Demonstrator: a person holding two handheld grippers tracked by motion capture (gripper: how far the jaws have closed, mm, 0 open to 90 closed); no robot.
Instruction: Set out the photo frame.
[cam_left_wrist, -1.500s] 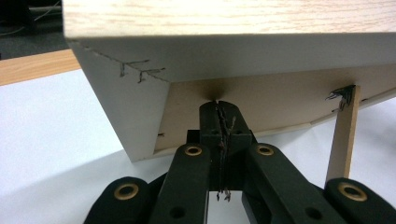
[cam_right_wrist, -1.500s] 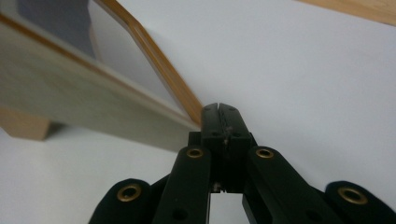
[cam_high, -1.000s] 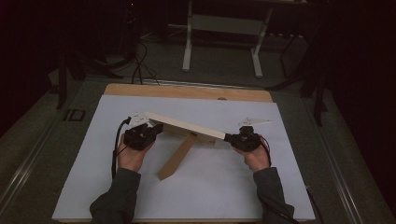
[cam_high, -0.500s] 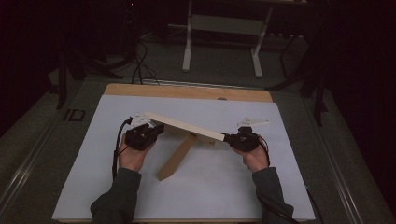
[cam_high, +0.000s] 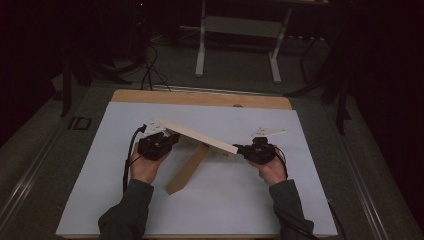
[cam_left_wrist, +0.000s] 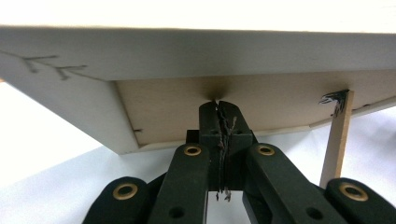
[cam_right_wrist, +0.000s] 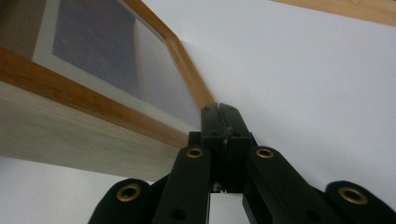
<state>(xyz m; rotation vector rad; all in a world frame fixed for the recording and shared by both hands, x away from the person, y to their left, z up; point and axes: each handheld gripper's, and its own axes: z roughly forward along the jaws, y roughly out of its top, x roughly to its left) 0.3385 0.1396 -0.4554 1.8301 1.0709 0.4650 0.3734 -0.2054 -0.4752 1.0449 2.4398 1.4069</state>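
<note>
Your left gripper (cam_high: 159, 142) and right gripper (cam_high: 256, 150) both have their jaws closed with nothing between them, tips pushed against the picture frame (cam_high: 197, 135). It stands tilted on its easel leg (cam_high: 187, 170) on the table (cam_high: 100, 200). Propping looks nearly finished; steadying and letting go remain.

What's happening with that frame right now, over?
Left gripper and right gripper shut, one at each end of picture frame. Frame tilted on its stand. Nothing in the way.
</note>
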